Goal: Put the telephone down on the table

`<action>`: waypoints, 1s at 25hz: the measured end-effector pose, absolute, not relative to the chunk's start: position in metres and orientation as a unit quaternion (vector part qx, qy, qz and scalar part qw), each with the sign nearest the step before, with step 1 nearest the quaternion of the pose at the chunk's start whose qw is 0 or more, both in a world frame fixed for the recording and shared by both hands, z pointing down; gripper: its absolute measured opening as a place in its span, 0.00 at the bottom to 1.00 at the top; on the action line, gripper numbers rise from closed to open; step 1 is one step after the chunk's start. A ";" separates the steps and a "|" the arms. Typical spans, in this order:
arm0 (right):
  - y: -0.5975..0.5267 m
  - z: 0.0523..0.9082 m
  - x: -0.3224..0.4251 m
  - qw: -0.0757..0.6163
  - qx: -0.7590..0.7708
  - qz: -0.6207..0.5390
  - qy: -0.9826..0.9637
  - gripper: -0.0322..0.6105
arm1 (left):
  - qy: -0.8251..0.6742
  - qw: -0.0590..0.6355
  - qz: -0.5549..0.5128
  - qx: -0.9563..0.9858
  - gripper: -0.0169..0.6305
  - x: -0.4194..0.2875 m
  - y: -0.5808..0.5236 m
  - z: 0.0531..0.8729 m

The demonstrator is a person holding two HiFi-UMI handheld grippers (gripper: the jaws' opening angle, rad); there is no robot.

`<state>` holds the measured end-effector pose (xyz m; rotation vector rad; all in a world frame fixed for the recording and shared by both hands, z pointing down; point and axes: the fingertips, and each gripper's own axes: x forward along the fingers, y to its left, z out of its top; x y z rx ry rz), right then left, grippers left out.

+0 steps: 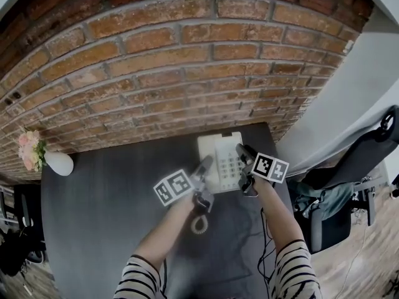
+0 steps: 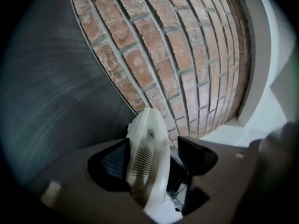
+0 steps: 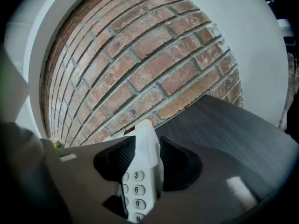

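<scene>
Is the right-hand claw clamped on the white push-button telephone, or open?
Shut: both ribbed pads of the right gripper press the edge of the white push-button telephone, beside its keys.

On the keypad (image 3: pixel 138 190) of the telephone (image 3: pixel 147 148): 3, 6, 9 and #, top to bottom.

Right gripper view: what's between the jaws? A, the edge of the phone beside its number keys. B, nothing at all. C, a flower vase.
A: the right gripper is closed on the edge of the white phone, with keys 3, 6 and 9 showing just below the jaws.
</scene>
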<state>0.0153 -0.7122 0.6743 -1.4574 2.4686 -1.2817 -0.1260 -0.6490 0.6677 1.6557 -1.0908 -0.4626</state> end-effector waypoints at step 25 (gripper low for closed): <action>-0.600 0.610 0.025 0.019 -0.480 -0.352 0.803 0.07 | -0.488 0.390 -0.123 0.771 0.40 -0.127 -0.563 0.607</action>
